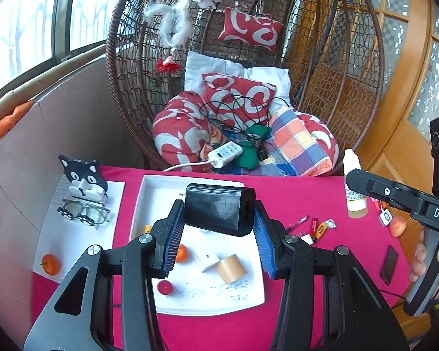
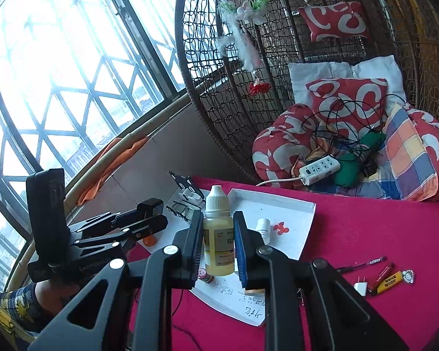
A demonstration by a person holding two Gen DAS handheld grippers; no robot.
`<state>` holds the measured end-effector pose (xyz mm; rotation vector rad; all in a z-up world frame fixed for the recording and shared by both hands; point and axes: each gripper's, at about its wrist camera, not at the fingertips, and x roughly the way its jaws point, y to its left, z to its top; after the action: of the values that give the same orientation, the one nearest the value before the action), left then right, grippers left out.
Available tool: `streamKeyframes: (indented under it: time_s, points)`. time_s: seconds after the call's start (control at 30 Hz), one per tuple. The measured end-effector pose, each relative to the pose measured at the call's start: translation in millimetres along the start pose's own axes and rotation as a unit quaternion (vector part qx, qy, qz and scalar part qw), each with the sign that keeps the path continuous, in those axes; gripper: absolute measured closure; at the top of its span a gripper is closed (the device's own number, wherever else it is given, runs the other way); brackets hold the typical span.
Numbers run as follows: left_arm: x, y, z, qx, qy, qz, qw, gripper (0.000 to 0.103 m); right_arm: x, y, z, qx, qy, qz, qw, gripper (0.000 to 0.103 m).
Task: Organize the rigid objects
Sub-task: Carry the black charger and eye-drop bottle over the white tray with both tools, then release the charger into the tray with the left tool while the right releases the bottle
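Left wrist: jaws clamp black charger (image 1: 219, 209); right's pinch dropper bottle (image 2: 218, 234).

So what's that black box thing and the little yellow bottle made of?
The black box, clamped in the left gripper, looks like hard plastic: smooth, slightly shiny, with rounded edges. The bottle in the right gripper seems to be soft see-through plastic, since yellowish liquid shows through it; its white cap looks like stiffer plastic.

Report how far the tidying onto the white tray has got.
Done: a tangerine, tape roll and red candle lie on the white tray. In hand: the left gripper holds a black charger, the right gripper a dropper bottle. Left: pen, keychains, phone.
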<state>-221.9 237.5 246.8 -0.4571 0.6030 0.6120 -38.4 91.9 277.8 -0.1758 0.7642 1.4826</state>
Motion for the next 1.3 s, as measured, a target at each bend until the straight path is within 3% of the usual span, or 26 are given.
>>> streamKeyframes:
  time_s: [0.3, 0.47, 0.7, 1.0, 1.07, 1.1, 1.13, 1.17, 1.2, 1.23, 1.3]
  points:
    - [23.1, 39.4, 1.9, 0.002, 0.026, 0.004, 0.9997, 0.058, 38.2, -1.2, -2.8, 0.014, 0.027, -0.028, 0.999, 0.084]
    - [67.1, 61.8, 1.0, -0.009, 0.083, -0.009, 0.9964, 0.058, 87.7, -15.7, -13.1, 0.032, 0.074, -0.057, 0.995, 0.084]
    - [145.1, 69.9, -24.1, -0.013, 0.176, -0.005, 0.9843, 0.058, 160.8, -41.4, -45.8, 0.066, 0.159, -0.101, 0.98, 0.084]
    - [165.7, 80.2, -50.7, -0.024, 0.221, 0.005, 0.975, 0.057, 194.6, -50.7, -69.6, 0.093, 0.187, -0.134, 0.969, 0.083]
    - [163.3, 83.7, -50.8, -0.033, 0.217, 0.002, 0.9755, 0.052, 197.1, -48.4, -69.0, 0.092, 0.186, -0.134, 0.969, 0.083]
    - [161.0, 85.9, -50.1, -0.039, 0.213, 0.0, 0.9764, 0.033, 197.6, -47.1, -68.7, 0.09, 0.184, -0.134, 0.97, 0.083]
    - [158.3, 87.5, -49.5, -0.041, 0.206, 0.004, 0.9777, 0.012, 197.5, -44.8, -68.1, 0.085, 0.181, -0.134, 0.971, 0.078]
    - [154.8, 88.7, -48.2, -0.042, 0.195, 0.016, 0.9797, 0.006, 197.7, -43.0, -67.6, 0.082, 0.179, -0.132, 0.971, 0.07]
    - [152.5, 89.3, -45.9, -0.043, 0.185, 0.024, 0.9815, 0.0, 196.5, -40.8, -67.6, 0.077, 0.176, -0.132, 0.972, 0.04]
    - [149.7, 91.0, -44.4, -0.044, 0.178, 0.031, 0.9826, 0.0, 194.1, -39.3, -67.7, 0.069, 0.171, -0.15, 0.971, 0.021]
    - [144.6, 92.0, -41.7, -0.044, 0.165, 0.042, 0.9843, 0.0, 190.1, -41.2, -67.2, 0.065, 0.16, -0.154, 0.973, 0.013]
